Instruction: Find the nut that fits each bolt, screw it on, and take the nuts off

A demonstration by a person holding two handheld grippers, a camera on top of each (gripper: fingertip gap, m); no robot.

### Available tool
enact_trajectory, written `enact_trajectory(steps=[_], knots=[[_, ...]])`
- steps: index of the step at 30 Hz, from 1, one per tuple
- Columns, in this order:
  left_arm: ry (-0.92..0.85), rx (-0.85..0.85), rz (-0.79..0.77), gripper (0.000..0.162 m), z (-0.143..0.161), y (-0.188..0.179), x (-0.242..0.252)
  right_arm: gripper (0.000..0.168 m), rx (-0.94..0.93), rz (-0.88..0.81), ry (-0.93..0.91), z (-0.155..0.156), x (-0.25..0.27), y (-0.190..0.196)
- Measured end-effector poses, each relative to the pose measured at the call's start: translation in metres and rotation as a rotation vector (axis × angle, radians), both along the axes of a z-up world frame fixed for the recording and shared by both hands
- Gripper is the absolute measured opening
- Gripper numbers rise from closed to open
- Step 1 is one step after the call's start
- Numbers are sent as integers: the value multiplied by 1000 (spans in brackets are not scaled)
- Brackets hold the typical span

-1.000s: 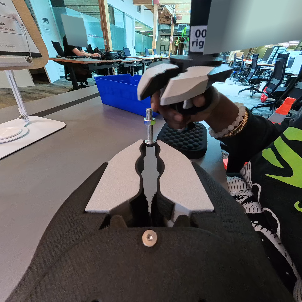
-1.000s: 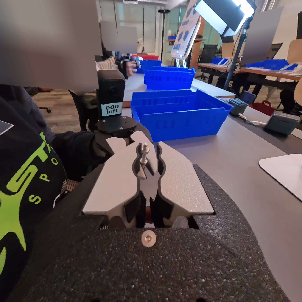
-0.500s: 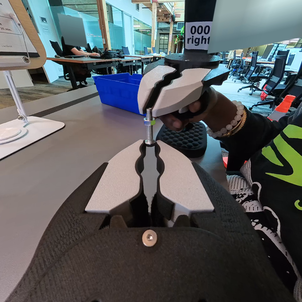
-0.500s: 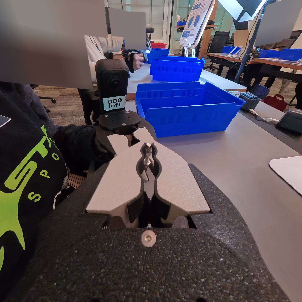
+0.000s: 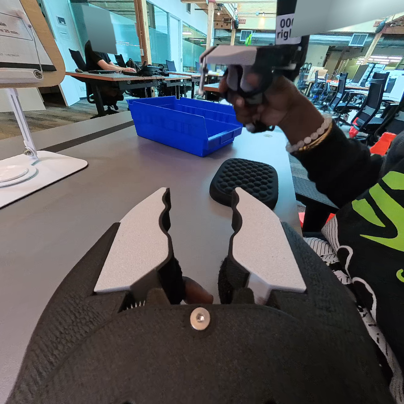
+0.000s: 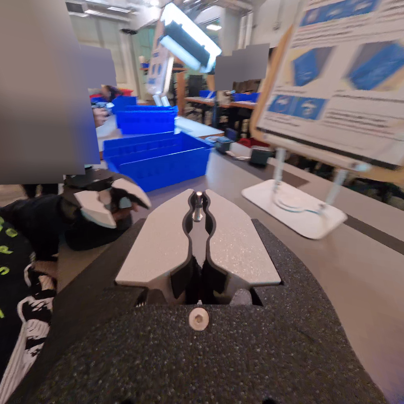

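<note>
My right gripper (image 6: 199, 192) is shut on a silver bolt (image 6: 197, 209) with a nut on its thread; the pads press on the shaft near its tip. The left wrist view shows this gripper (image 5: 204, 59) raised high above the table, with the bolt (image 5: 202, 76) hanging down from its fingertips. My left gripper (image 5: 201, 194) is open and empty, low over the grey table (image 5: 109, 196). It also shows, blurred, at the left of the right wrist view (image 6: 111, 203) with its fingers apart.
A blue bin (image 5: 185, 126) stands on the table behind my left gripper, also in the right wrist view (image 6: 157, 161). A black dimpled pad (image 5: 244, 181) lies to the right. A white stand base (image 5: 43, 168) (image 6: 295, 209) carries a sign board (image 6: 338, 76). More blue bins (image 6: 146, 118) stand behind. The left gripper's tips are roughly 15 cm from the right gripper's.
My left gripper opened and let go of the bolt. My right gripper, which had shut on the bolt's top, lifted it up and swung it away to the right.
</note>
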State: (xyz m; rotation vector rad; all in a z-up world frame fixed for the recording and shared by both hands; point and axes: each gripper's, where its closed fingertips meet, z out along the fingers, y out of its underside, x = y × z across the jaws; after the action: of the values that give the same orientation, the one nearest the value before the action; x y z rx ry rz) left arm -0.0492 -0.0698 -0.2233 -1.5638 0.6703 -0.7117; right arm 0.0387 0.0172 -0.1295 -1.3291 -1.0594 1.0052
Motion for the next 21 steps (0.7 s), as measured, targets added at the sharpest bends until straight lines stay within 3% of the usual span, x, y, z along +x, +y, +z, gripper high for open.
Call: enact_trajectory(steps=[5, 9, 15, 21], knots=[[0, -5, 2, 54, 0, 1, 0, 6, 18, -400, 3, 14, 100, 86], [-4, -15, 3, 54, -1, 2, -1, 6, -33, -642, -26, 2, 161, 153], [-18, -22, 10, 54, 0, 3, -3, 6, -218, -836, -182, -62, 202, 233], [-27, -24, 15, 54, 0, 3, -4, 6, -417, -919, -381, -130, 219, 265]])
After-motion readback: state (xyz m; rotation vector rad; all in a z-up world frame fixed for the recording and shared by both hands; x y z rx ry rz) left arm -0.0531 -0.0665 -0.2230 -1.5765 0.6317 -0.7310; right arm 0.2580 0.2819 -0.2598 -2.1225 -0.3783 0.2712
